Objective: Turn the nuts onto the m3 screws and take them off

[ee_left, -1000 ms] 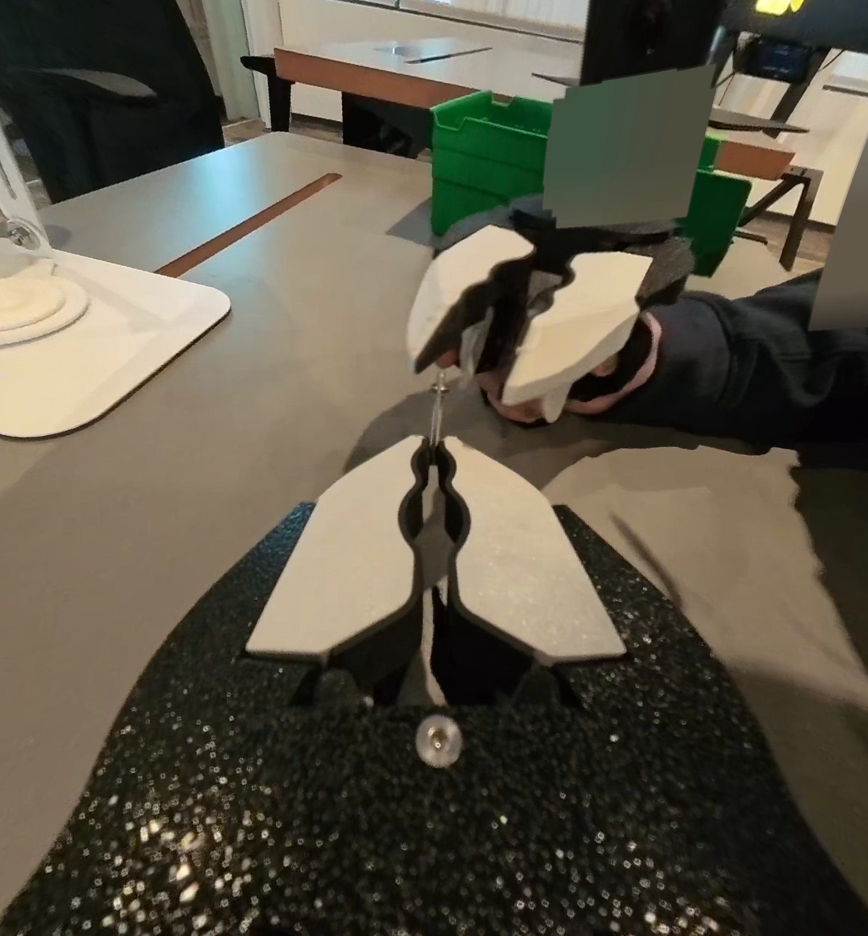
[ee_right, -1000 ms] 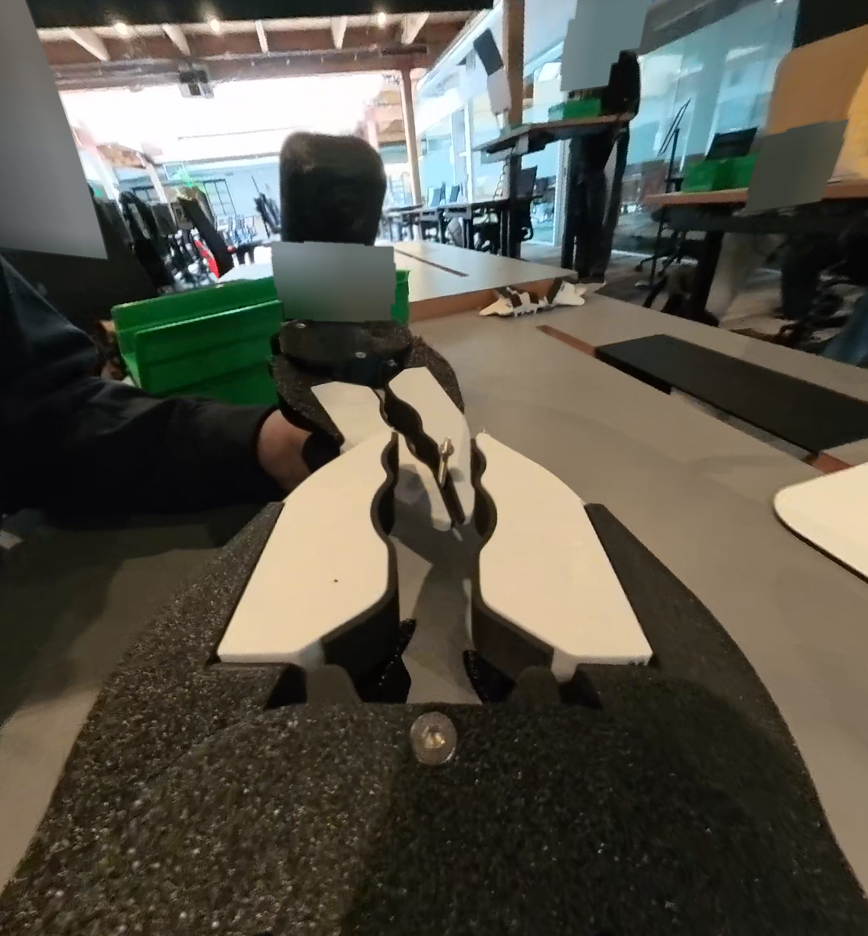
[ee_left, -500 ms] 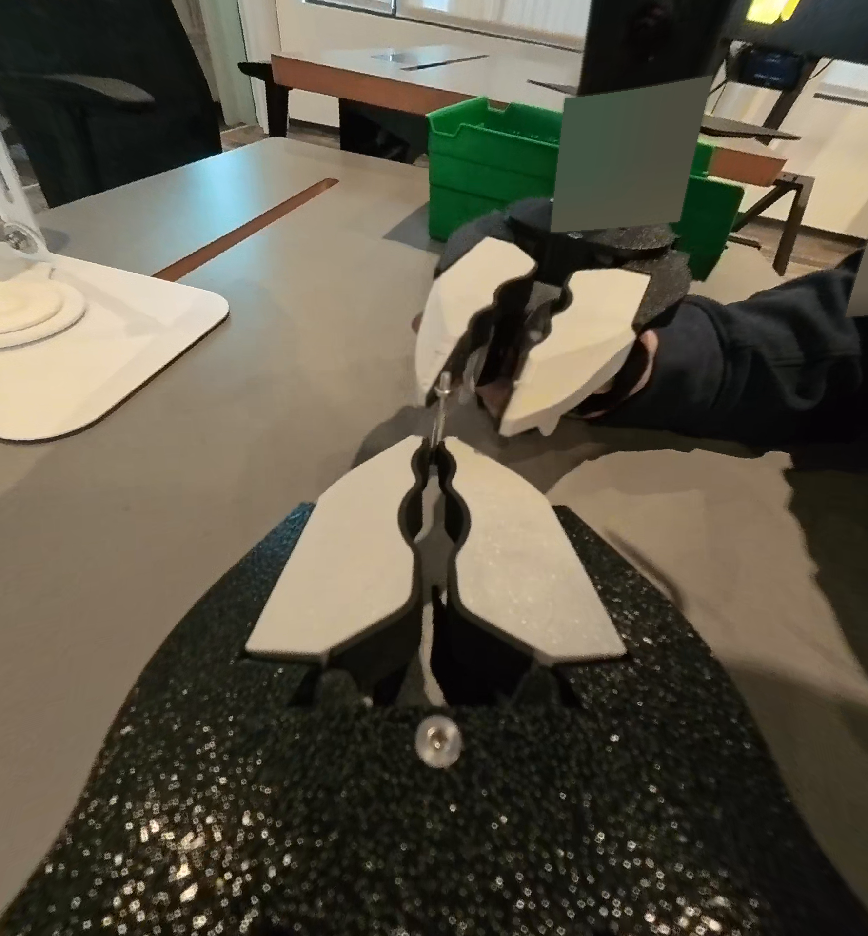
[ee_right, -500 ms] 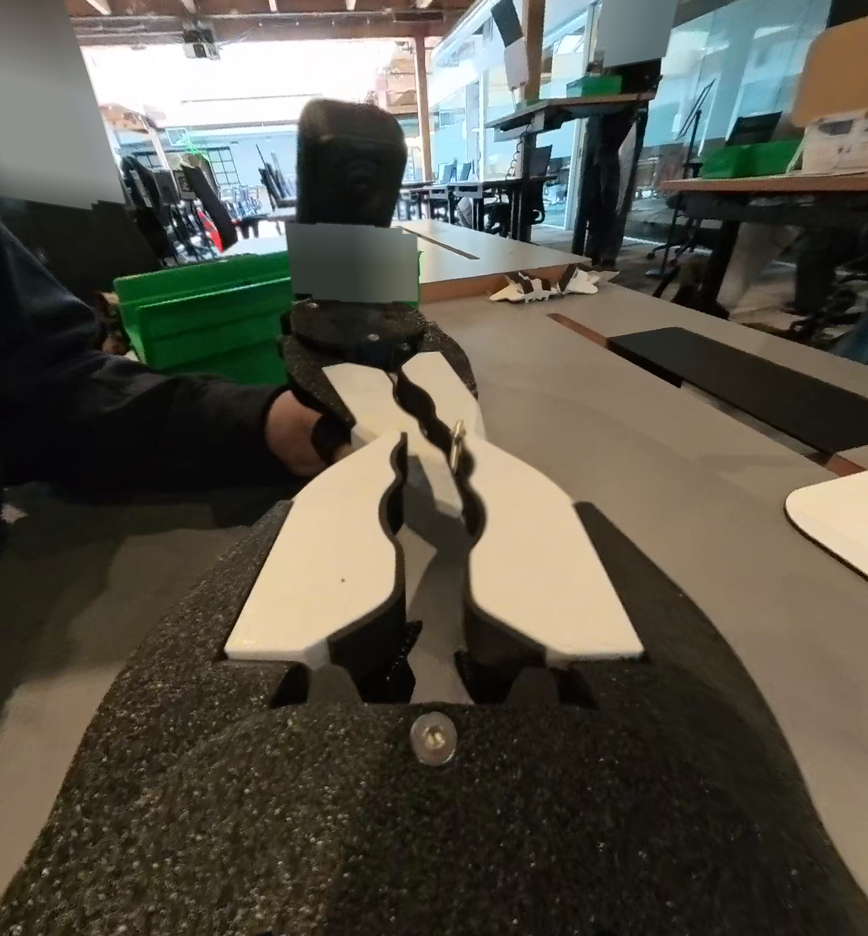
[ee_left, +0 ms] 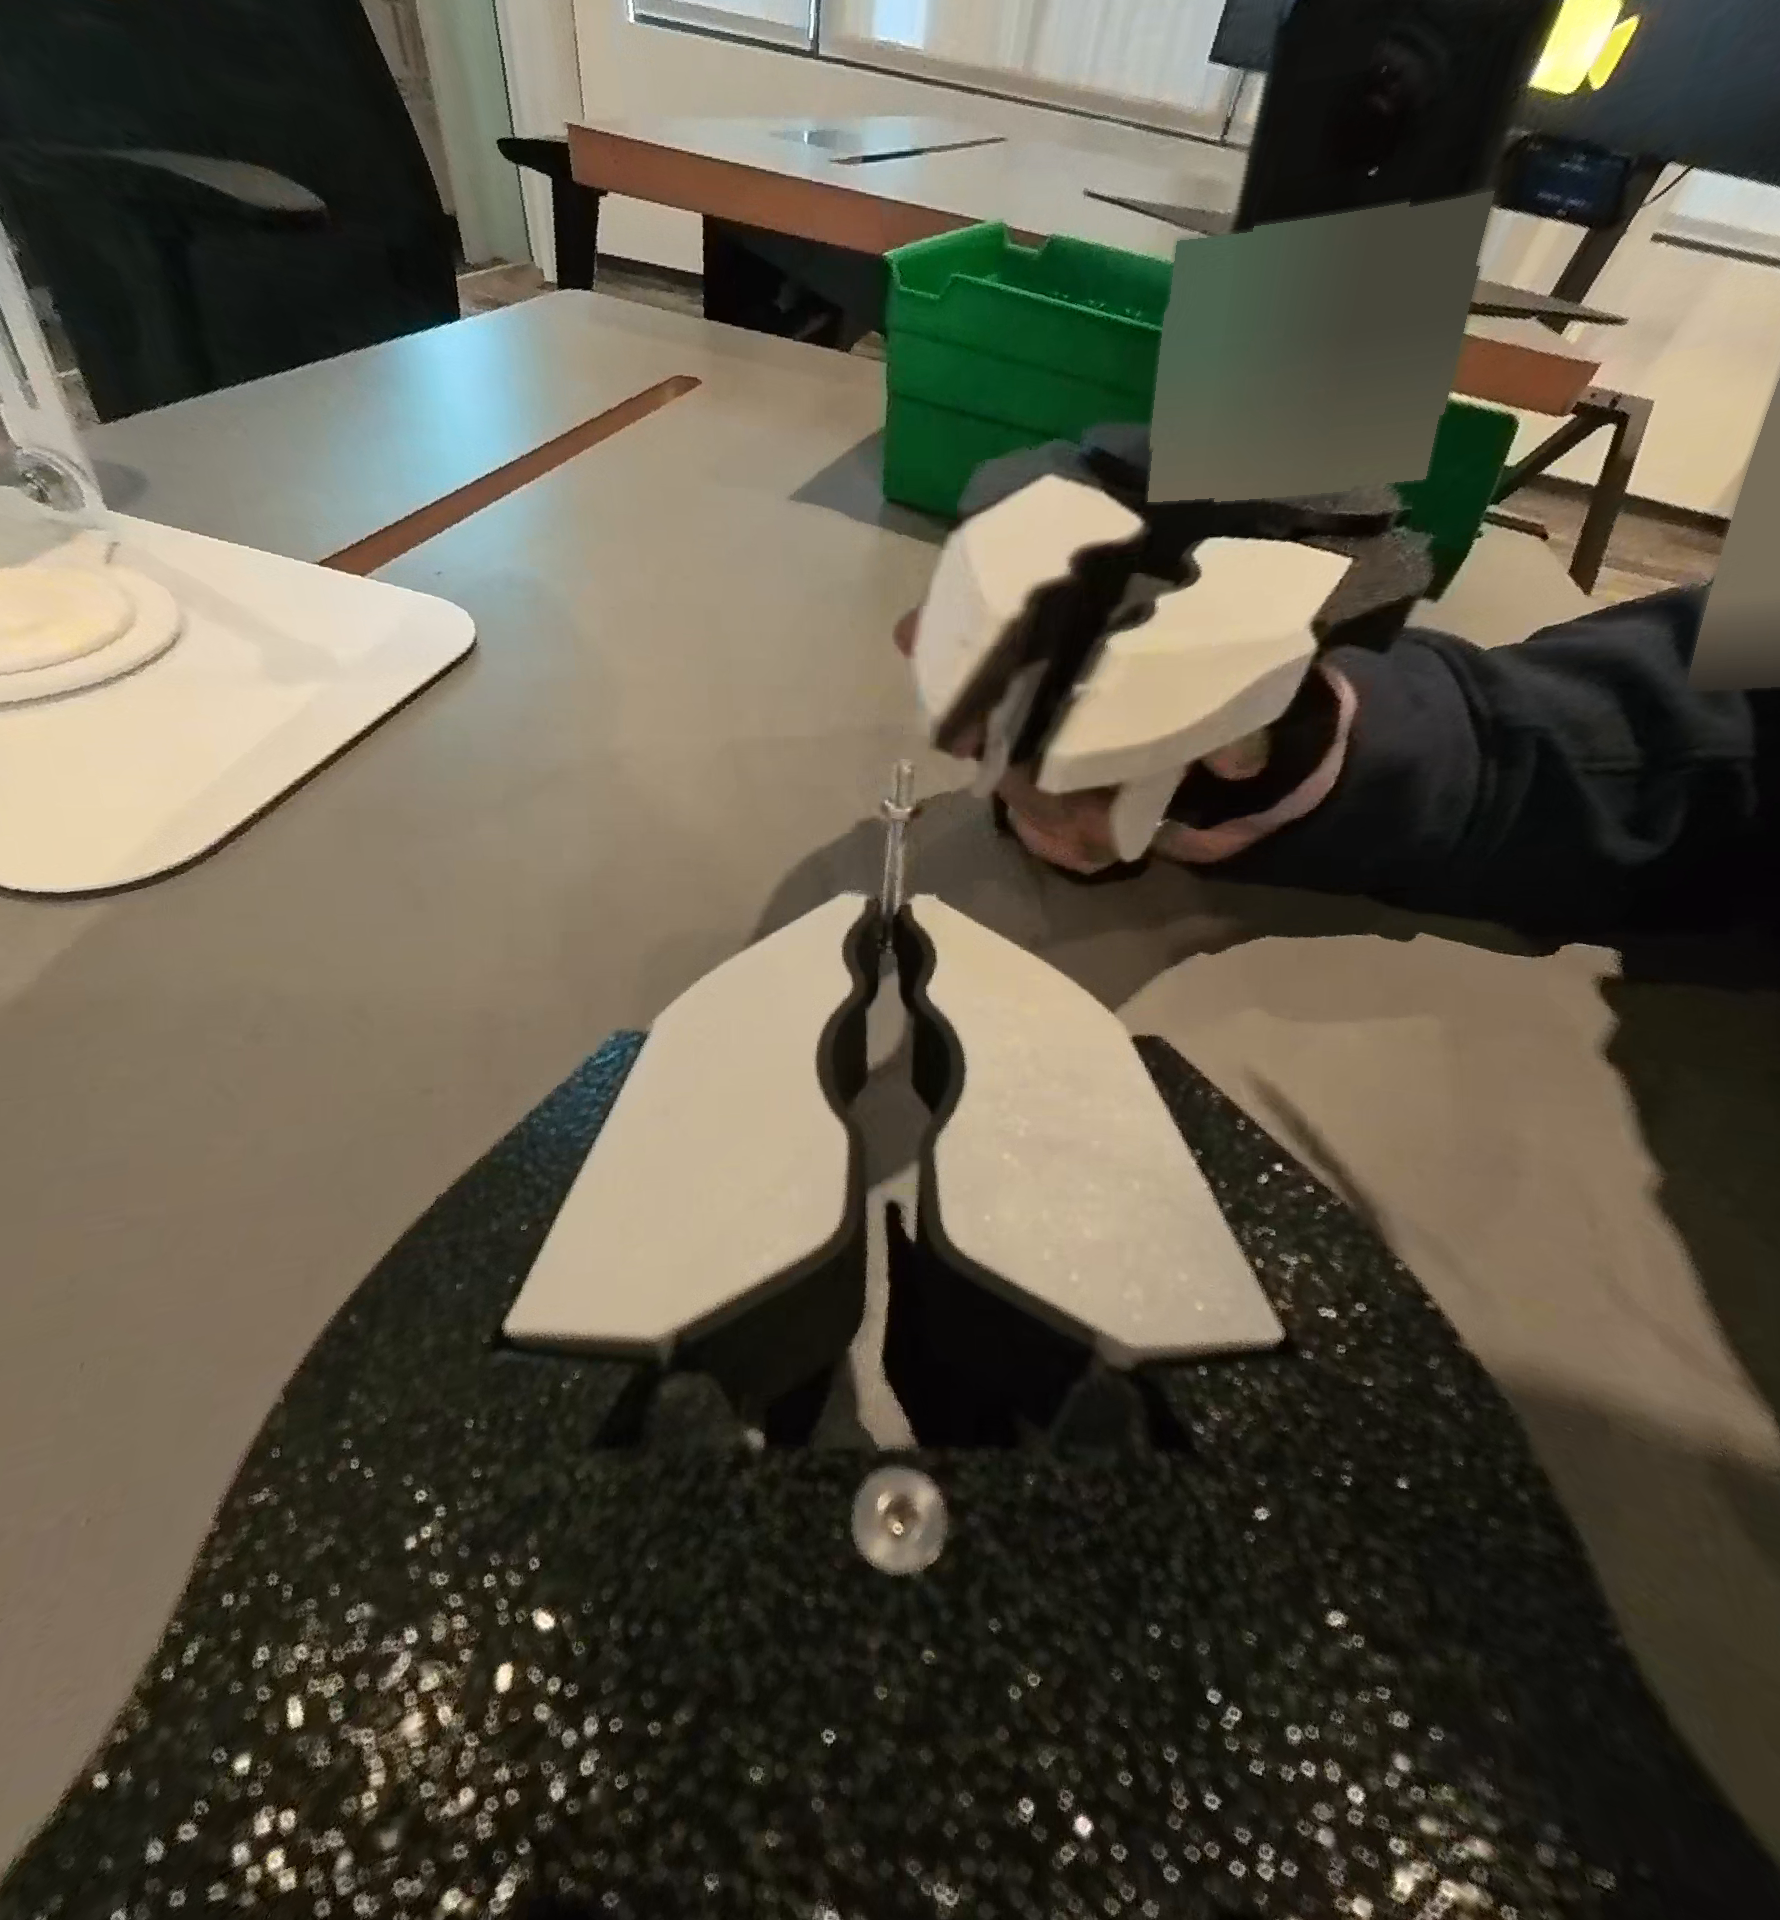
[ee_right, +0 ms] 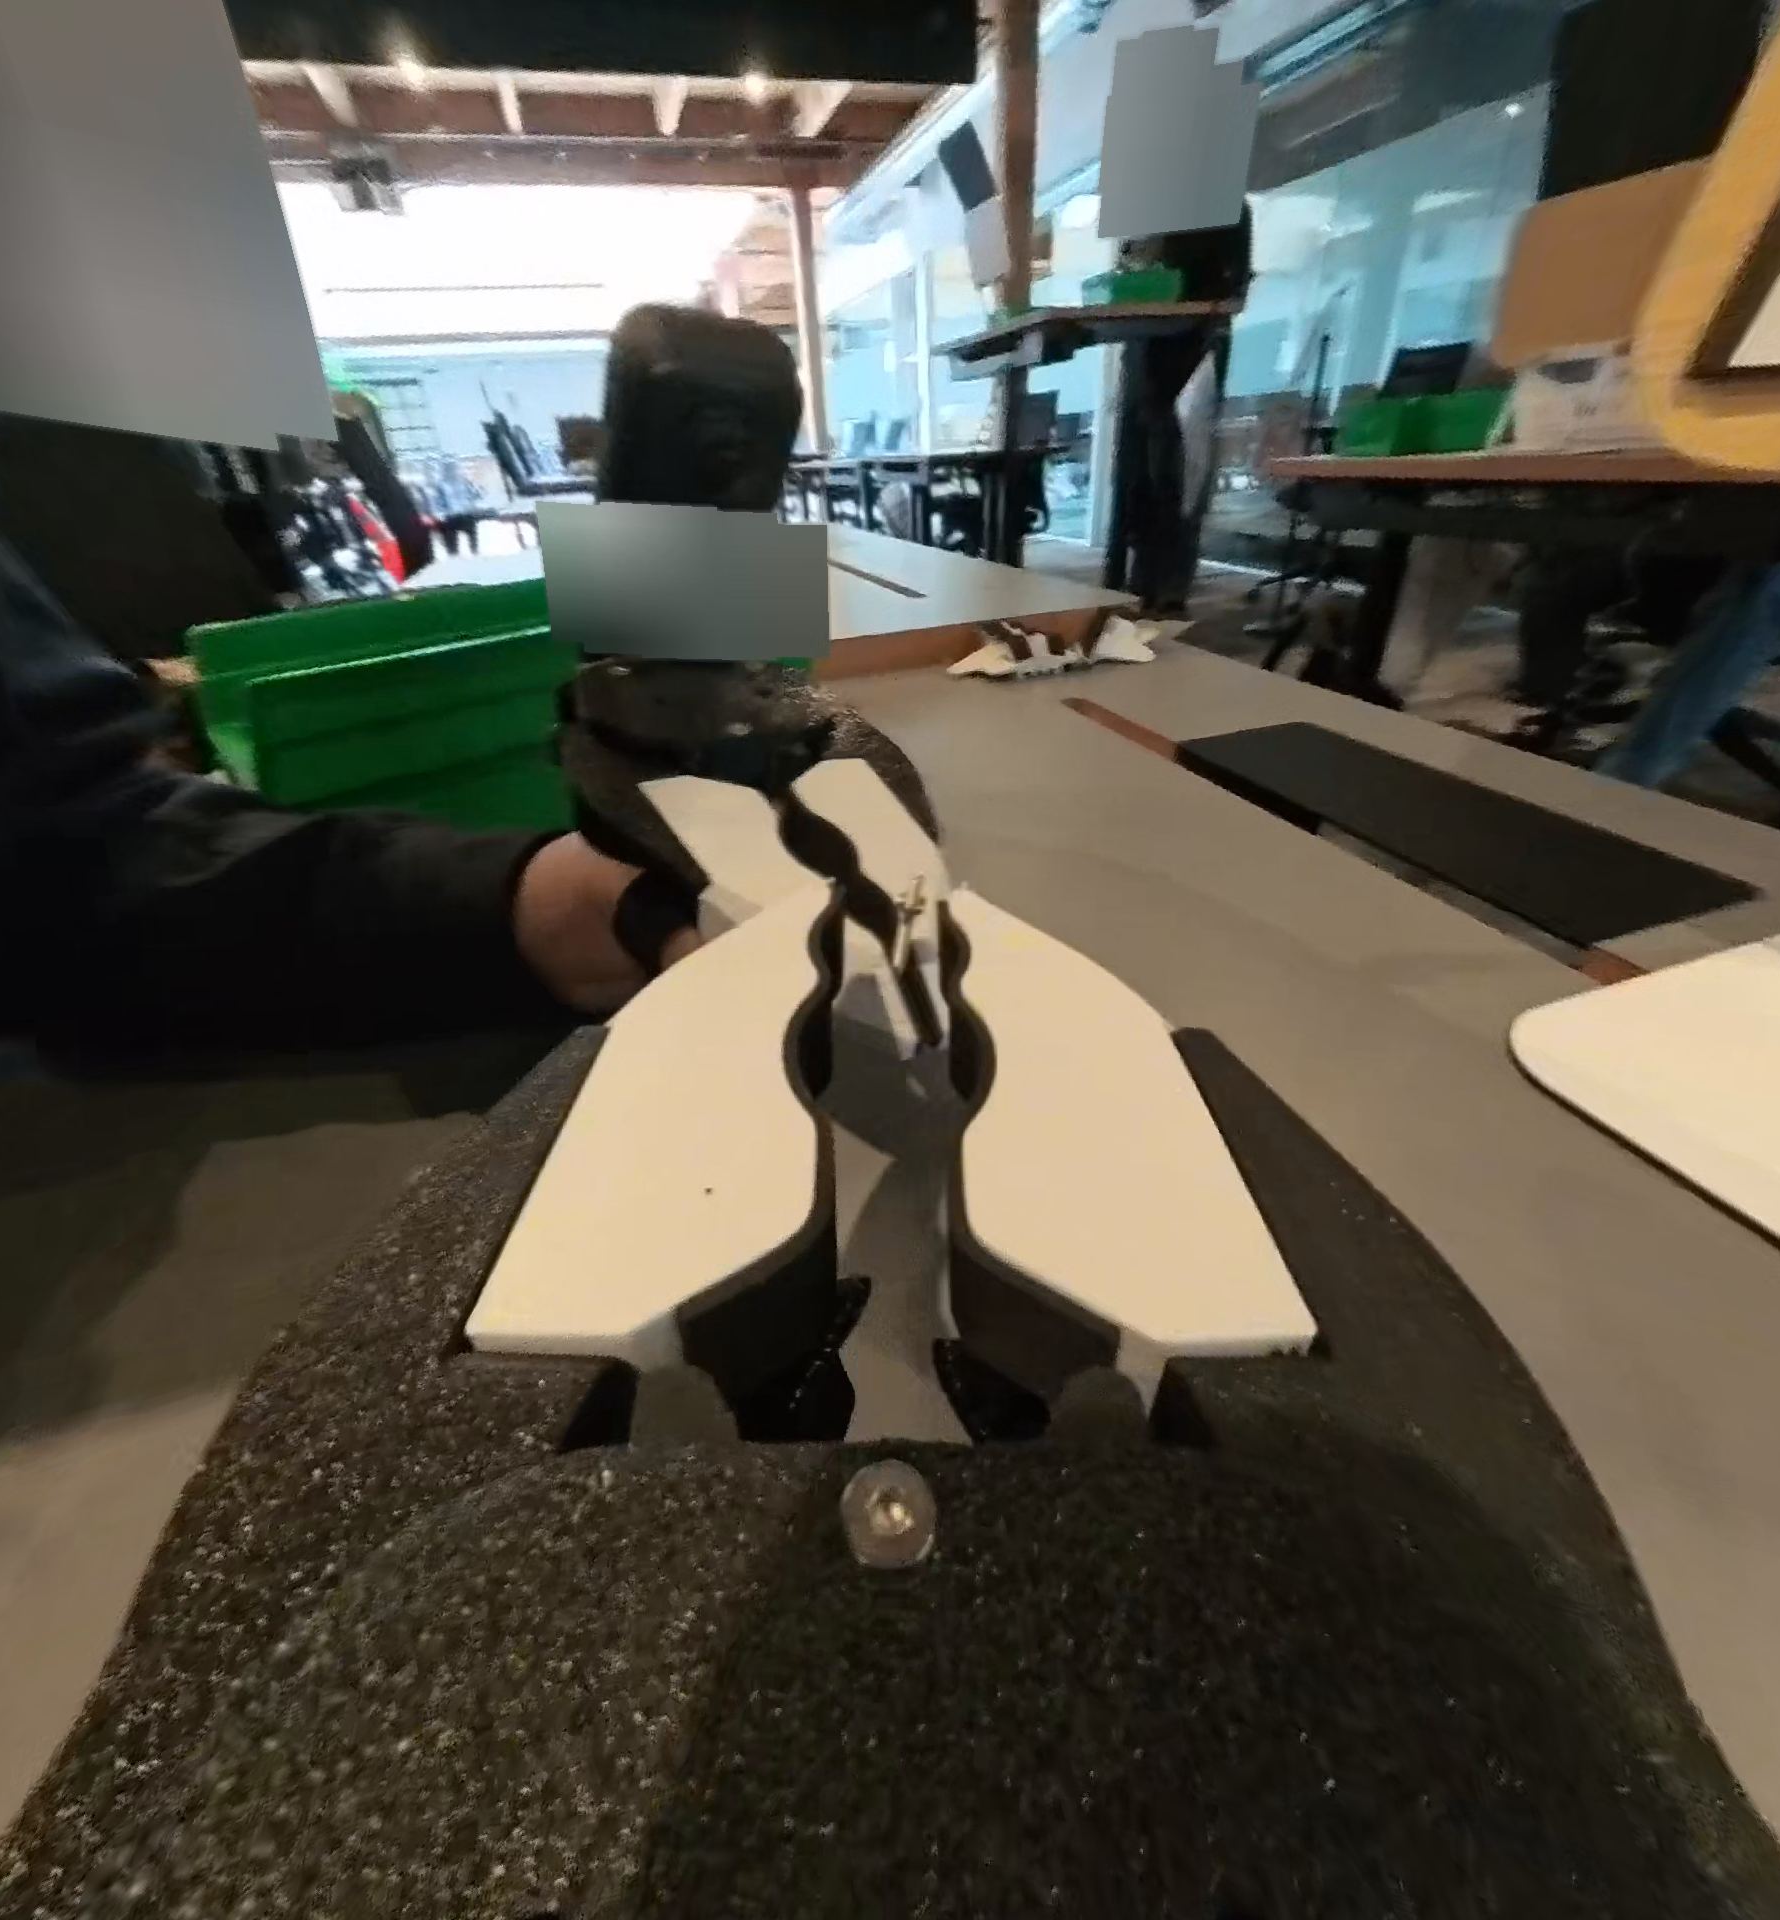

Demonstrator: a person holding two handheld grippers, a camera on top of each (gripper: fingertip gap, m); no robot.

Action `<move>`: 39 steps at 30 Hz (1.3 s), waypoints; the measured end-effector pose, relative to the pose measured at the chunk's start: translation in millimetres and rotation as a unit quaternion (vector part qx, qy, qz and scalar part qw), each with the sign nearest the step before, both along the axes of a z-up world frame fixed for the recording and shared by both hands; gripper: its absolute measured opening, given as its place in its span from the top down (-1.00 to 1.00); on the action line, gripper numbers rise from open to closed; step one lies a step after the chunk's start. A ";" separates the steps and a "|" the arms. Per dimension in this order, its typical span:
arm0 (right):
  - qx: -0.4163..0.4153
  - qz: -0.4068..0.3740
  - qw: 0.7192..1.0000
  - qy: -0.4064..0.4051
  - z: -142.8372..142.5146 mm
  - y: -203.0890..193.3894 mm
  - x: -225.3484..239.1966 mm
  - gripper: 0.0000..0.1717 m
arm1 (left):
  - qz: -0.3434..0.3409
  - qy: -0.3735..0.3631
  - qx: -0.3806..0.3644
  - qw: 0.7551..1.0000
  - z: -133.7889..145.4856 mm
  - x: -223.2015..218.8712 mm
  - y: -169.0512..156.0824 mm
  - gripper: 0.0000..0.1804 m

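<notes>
The screw (ee_left: 894, 862) stands up from between the left gripper's (ee_left: 891, 914) fingertips, with the nut (ee_left: 898, 818) on it near its top. The right gripper (ee_left: 1011, 748) lies beyond and to the right of those fingers. Bins (ee_left: 1021, 353) sit behind it; a board (ee_left: 242, 707) lies far left on the table (ee_left: 553, 831).

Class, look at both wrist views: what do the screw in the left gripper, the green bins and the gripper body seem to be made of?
Screw: looks like bright metal; silvery and shiny, with a nut partway down it.
Green bins: probably moulded plastic; uniform saturated colour, smooth matt walls.
Gripper body: black and grainy, glinting with specks; possibly printed plastic or foam, cannot tell which.
</notes>
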State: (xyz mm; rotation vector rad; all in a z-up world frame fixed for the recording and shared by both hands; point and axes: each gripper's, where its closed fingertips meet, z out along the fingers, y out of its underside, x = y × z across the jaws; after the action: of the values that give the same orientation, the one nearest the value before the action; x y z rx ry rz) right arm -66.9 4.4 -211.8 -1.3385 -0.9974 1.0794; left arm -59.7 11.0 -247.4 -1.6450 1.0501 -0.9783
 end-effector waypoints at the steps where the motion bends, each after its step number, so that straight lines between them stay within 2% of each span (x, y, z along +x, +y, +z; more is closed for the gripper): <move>1: -0.001 -0.006 1.000 -0.010 -2.4 3.9 -3.4 0.75 | 0.000 0.004 0.002 1.000 -0.7 0.5 -0.4 0.98; 3: -0.002 0.012 0.999 -0.033 -7.8 2.5 -12.7 0.71 | 0.000 0.009 0.004 1.000 -1.8 1.2 -0.5 0.98; 5: 0.000 0.025 0.999 -0.043 -10.1 -3.9 -13.1 0.75 | 0.000 0.004 0.003 1.000 -0.6 0.6 -0.3 0.98; 7: 0.002 0.061 0.998 -0.016 -3.6 -18.5 -4.4 0.97 | 0.002 -0.004 0.001 1.000 1.0 -0.5 0.4 0.98; 9: -0.006 0.023 1.000 0.014 2.7 -8.6 3.4 0.90 | -0.001 -0.005 -0.003 1.000 0.9 -0.2 0.1 0.97; 12: -0.038 0.010 0.999 -0.027 -8.9 3.7 -6.4 0.71 | -0.004 0.004 0.001 1.000 -0.8 1.2 -1.0 0.97; 14: -0.037 0.023 0.998 -0.047 -13.6 2.3 -16.0 0.72 | -0.005 0.007 0.003 1.000 -1.5 1.8 -1.3 0.98; 18: -0.038 0.018 0.998 -0.040 -12.2 4.1 -16.7 0.94 | -0.010 0.005 0.006 1.000 -0.6 2.4 -2.9 0.97; 22: -0.037 0.024 0.999 -0.031 -9.8 2.7 -15.4 0.94 | -0.024 -0.008 0.012 1.000 3.0 3.2 -6.9 0.96; 23: -0.032 0.016 0.999 -0.029 -9.0 3.5 -14.4 0.94 | -0.020 -0.011 0.019 1.000 4.5 3.0 -6.5 0.85; 26: -0.015 0.004 1.000 -0.011 -3.8 2.5 -8.6 0.95 | 0.032 0.010 0.033 0.999 1.0 1.1 4.9 -0.12; 28: -0.008 -0.010 1.000 -0.007 -2.3 3.5 -3.1 0.95 | 0.055 0.018 0.061 0.996 2.2 -0.3 7.5 -0.40; 31: 0.022 -0.061 0.998 -0.024 5.7 8.1 14.1 0.95 | 0.072 -0.004 0.128 0.989 14.3 -1.7 4.5 -0.52; 34: 0.022 -0.117 0.993 0.010 55.6 -13.7 54.0 0.95 | 0.084 -0.023 0.144 0.986 20.9 -4.7 4.1 -0.53; 36: 0.035 -0.174 0.984 -0.003 86.8 -34.6 100.5 0.95 | 0.088 -0.036 0.143 0.985 24.2 -6.6 3.7 -0.53; 39: 0.018 -0.293 0.951 -0.096 109.6 -47.8 205.3 0.94 | 0.092 -0.052 0.140 0.984 28.0 -7.3 3.2 -0.53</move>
State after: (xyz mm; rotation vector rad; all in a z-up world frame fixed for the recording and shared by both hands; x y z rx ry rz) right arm 138.4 -43.4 -102.2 -1.5939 -0.6785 0.4864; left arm -67.0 14.2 -219.3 -1.4156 0.9020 -0.7487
